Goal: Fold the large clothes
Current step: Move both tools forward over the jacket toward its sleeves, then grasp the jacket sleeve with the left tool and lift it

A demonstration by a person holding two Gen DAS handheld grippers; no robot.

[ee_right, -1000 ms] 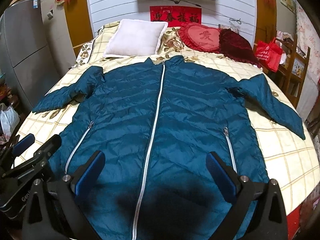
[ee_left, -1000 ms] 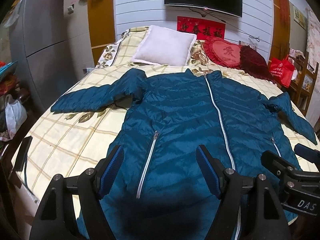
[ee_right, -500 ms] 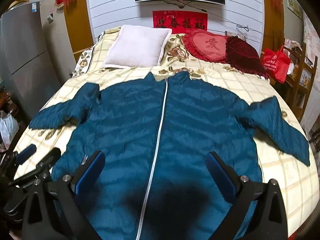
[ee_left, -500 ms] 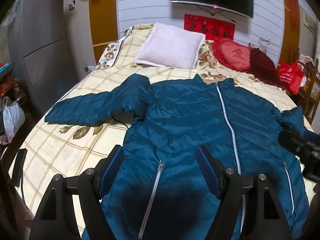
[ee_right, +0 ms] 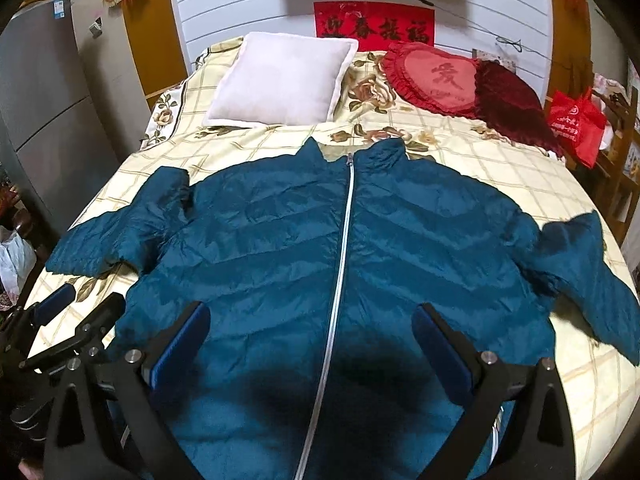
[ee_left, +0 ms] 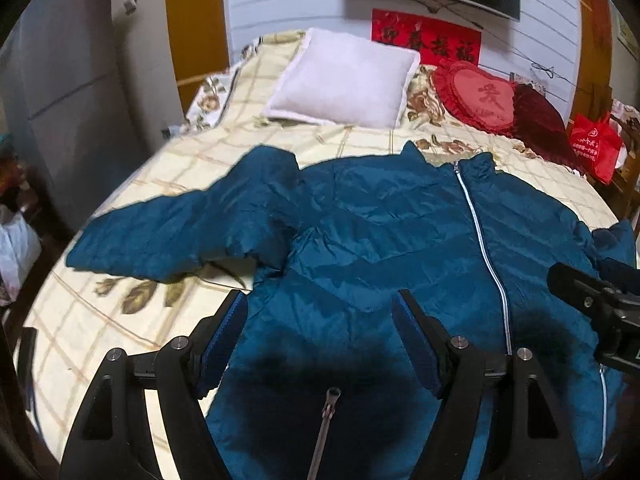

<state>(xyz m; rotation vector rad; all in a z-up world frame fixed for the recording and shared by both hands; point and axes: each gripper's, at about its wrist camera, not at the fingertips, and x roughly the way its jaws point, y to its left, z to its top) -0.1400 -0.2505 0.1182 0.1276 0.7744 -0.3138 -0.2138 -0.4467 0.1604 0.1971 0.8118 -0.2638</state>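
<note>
A large teal quilted puffer jacket [ee_right: 344, 248] lay spread front-up on the bed with the cream checked, flower-printed cover [ee_right: 500, 168], its silver centre zip [ee_right: 340, 264] closed up to the collar, which pointed toward the pillows. Both sleeves lay out sideways: the one on the left [ee_left: 168, 232] reached toward the bed's edge, and the one on the right [ee_right: 584, 272] angled down toward the near corner. The left gripper [ee_left: 320, 320] hovered over the jacket's left half, jaws wide apart and holding nothing, its blue-padded fingers [ee_left: 226, 336] above the cloth near the armpit. The right gripper [ee_right: 312, 344] hung over the lower middle of the jacket, straddling the zip, likewise spread open and empty. A white square pillow [ee_right: 280, 80] and a red heart-shaped cushion [ee_right: 436, 76] rested at the head of the bed, well apart from the jacket.
</note>
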